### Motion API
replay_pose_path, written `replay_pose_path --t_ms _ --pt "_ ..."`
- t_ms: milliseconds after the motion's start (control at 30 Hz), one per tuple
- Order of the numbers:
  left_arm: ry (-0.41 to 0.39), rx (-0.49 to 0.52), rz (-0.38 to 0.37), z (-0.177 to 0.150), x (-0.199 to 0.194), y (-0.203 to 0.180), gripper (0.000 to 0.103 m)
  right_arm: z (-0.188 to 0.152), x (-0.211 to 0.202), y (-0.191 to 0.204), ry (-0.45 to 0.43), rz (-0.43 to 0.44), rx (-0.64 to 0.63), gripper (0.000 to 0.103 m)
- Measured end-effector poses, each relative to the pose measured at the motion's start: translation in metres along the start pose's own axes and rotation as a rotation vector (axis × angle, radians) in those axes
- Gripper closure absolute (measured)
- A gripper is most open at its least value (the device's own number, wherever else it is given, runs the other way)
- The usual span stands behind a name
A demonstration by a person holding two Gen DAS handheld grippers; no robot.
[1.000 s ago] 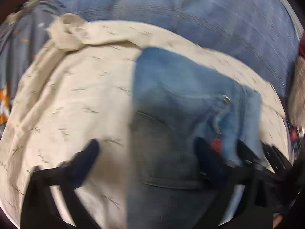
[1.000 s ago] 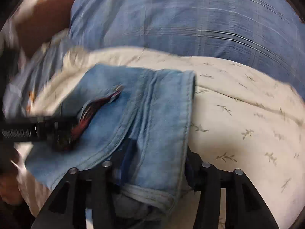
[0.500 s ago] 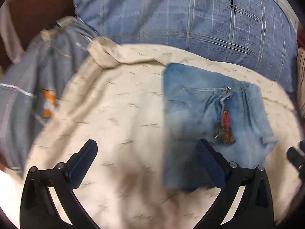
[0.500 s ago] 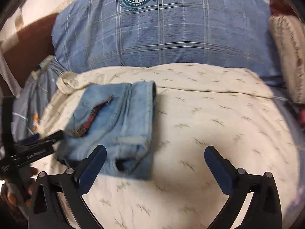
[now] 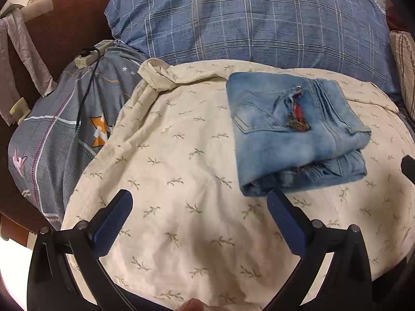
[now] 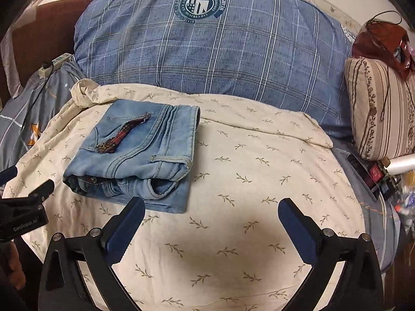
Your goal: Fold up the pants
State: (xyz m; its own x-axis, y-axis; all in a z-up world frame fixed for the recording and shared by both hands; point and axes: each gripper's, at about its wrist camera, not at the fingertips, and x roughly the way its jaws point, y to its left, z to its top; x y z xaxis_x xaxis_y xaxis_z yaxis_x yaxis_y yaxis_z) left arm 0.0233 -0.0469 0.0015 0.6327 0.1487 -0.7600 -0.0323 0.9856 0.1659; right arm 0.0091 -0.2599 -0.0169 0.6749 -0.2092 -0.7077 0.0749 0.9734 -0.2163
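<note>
— How were the tongs found?

— The left tongs (image 5: 199,207) were seen spread wide with nothing held between them; the right tongs (image 6: 211,215) were likewise spread to their widest and empty.

— And where were the pants seen?

— The folded pants (image 6: 140,153) were laid flat on the cream sheet (image 6: 233,181), ahead and to the left of the right tongs, ahead and to the right of the left tongs, clear of all pads. A blue plaid pillow (image 6: 207,41) was seen beyond them.

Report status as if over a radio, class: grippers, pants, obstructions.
Left gripper open, empty. Right gripper open, empty. Jeans folded on cream sheet, nothing touching them. Nothing in the way.
</note>
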Motion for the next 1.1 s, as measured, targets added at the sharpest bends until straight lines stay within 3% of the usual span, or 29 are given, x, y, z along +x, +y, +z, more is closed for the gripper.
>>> replay_pose_path --t_ms 533,1100 --pt "0.01 0.007 -0.146 -0.002 -0.018 -0.015 0.0 -0.009 0.005 -0.013 0.017 0.002 0.052 0.0" --pt "0.022 0.035 -0.248 -0.012 -0.032 -0.033 0.0 -0.019 0.001 -0.036 0.012 -0.011 0.088 0.0"
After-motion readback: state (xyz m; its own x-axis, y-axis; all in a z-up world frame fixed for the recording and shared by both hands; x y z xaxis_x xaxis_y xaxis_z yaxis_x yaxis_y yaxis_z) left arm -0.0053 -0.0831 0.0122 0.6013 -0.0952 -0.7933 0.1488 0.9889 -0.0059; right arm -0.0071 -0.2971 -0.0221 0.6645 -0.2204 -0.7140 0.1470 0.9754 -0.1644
